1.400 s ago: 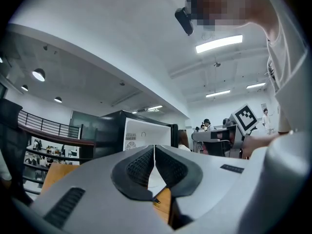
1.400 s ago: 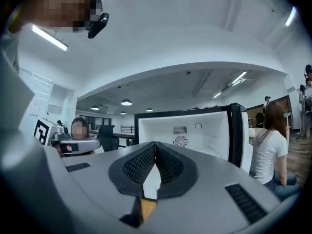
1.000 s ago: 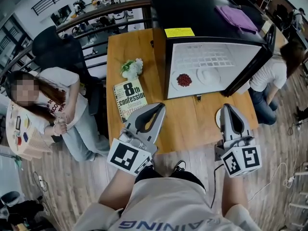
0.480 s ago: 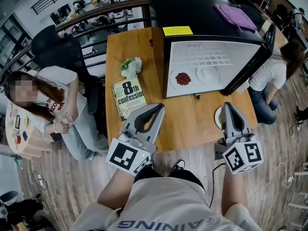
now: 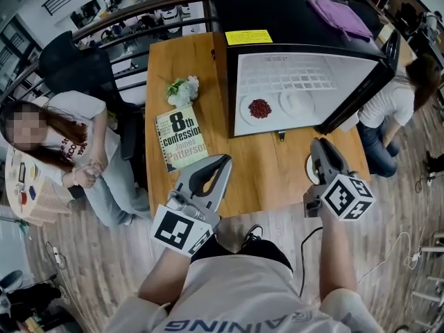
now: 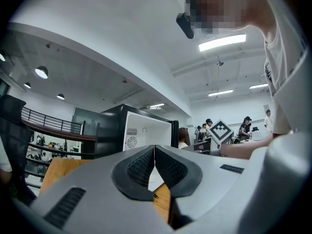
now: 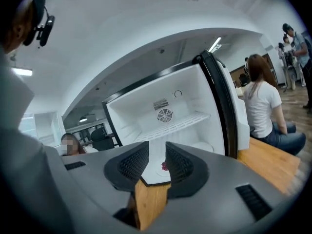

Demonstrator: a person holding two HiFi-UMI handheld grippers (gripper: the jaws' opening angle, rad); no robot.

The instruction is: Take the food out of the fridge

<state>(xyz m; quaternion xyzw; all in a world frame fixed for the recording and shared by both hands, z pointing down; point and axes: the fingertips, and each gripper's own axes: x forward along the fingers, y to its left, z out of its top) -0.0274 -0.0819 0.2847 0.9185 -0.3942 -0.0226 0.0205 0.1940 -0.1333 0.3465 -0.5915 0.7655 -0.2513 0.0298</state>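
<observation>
Jaws of right gripper (image 7: 157, 153) slightly apart, just been opening, nothing between them. Through gap: table (image 7: 148, 201) edge, open fridge (image 7: 190, 106). Left gripper (image 6: 154, 151) jaws together, empty, above table's near edge. Red food (image 5: 260, 108) on plate (image 5: 245, 111), left on fridge floor. White plate (image 5: 297, 103) just beside it. Door (image 5: 368, 82) swung right.

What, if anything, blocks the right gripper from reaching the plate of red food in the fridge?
Probably nothing, so yes: the fridge door stands open, and the right gripper, jaws just opening and empty, faces the plate of red food.
</observation>
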